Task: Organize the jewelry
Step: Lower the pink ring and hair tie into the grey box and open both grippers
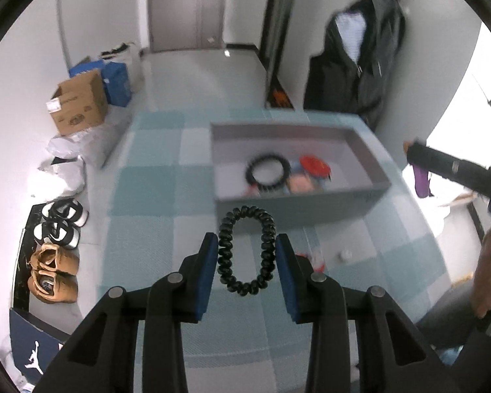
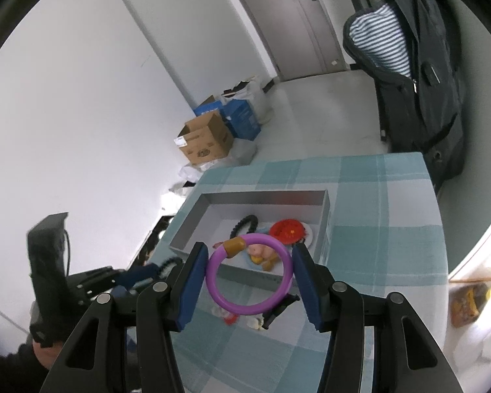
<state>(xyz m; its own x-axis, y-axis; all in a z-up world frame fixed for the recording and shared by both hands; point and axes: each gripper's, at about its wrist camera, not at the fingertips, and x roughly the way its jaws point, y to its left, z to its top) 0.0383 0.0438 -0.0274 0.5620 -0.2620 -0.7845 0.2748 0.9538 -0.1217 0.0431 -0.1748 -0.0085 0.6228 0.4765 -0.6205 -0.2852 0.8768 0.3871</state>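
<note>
Both pairs of jaws are clenched on a ring: our left gripper (image 1: 247, 245) pinches the black coil bracelet (image 1: 246, 250) by its two sides, squeezed into a tall oval, and our right gripper (image 2: 250, 273) clasps the purple bangle (image 2: 249, 274) across its width. Both are lifted above the checked counter (image 2: 386, 239), just near of the grey box (image 2: 193, 221). To finish this step well, we should carry each ring fully past the box's near wall before lowering, then let go low inside so neither bounces out. The bare floor at the box's left looks the safer landing, since another black bracelet (image 1: 267, 173), a red ornament (image 2: 286, 231) and smaller trinkets already crowd its near right. A few small pieces (image 2: 232, 317) on the counter remain for later.
</note>
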